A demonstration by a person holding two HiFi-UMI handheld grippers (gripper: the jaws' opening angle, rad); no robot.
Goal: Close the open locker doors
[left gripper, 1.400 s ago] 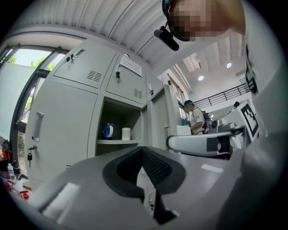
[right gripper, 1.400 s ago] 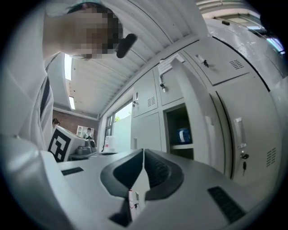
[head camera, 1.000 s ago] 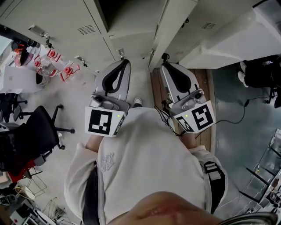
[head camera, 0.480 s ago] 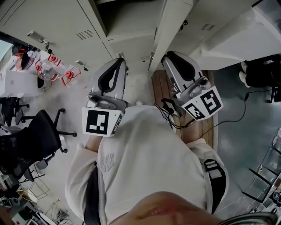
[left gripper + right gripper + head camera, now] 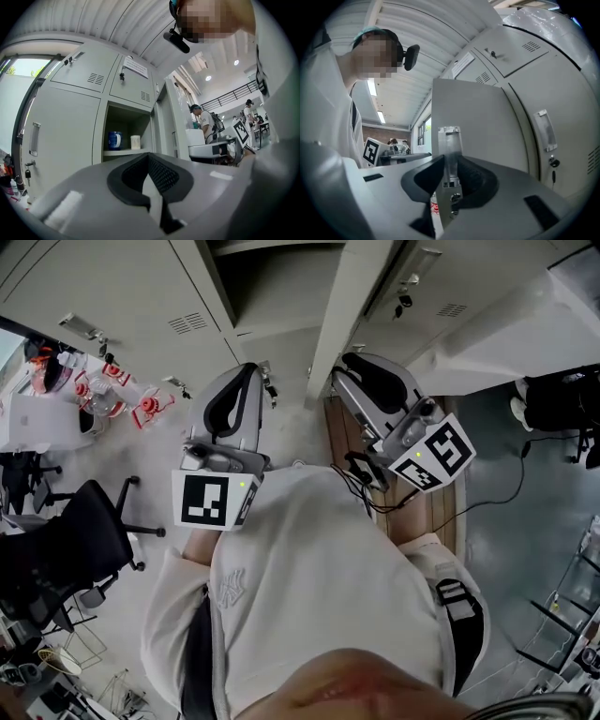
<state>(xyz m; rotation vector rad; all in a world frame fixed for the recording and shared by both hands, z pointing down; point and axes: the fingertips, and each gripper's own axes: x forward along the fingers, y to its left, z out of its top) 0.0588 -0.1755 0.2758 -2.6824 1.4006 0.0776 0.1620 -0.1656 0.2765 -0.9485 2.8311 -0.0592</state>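
Note:
The open locker door (image 5: 342,306) stands edge-on in front of me in the head view, with the dark open compartment (image 5: 267,277) to its left. My right gripper (image 5: 345,362) is shut, its tips just right of the door's free edge. In the right gripper view, the door (image 5: 483,126) and its metal latch plate (image 5: 449,145) fill the slit between the tips of the right gripper (image 5: 446,164). My left gripper (image 5: 248,371) is shut and holds nothing, below the compartment. In the left gripper view, the left gripper (image 5: 151,161) points at the compartment's shelf, which holds a blue mug (image 5: 114,140) and a white cup (image 5: 135,142).
Shut locker doors with handles flank the open one (image 5: 33,138) (image 5: 543,129). A black office chair (image 5: 66,540) and a white table with red items (image 5: 103,390) stand at my left. A wooden board (image 5: 342,442) and a cable (image 5: 497,493) lie on the floor. People (image 5: 204,124) stand behind.
Both grippers have risen toward the lockers. The right gripper has moved up and left to the door's free edge. More of the open compartment shows.

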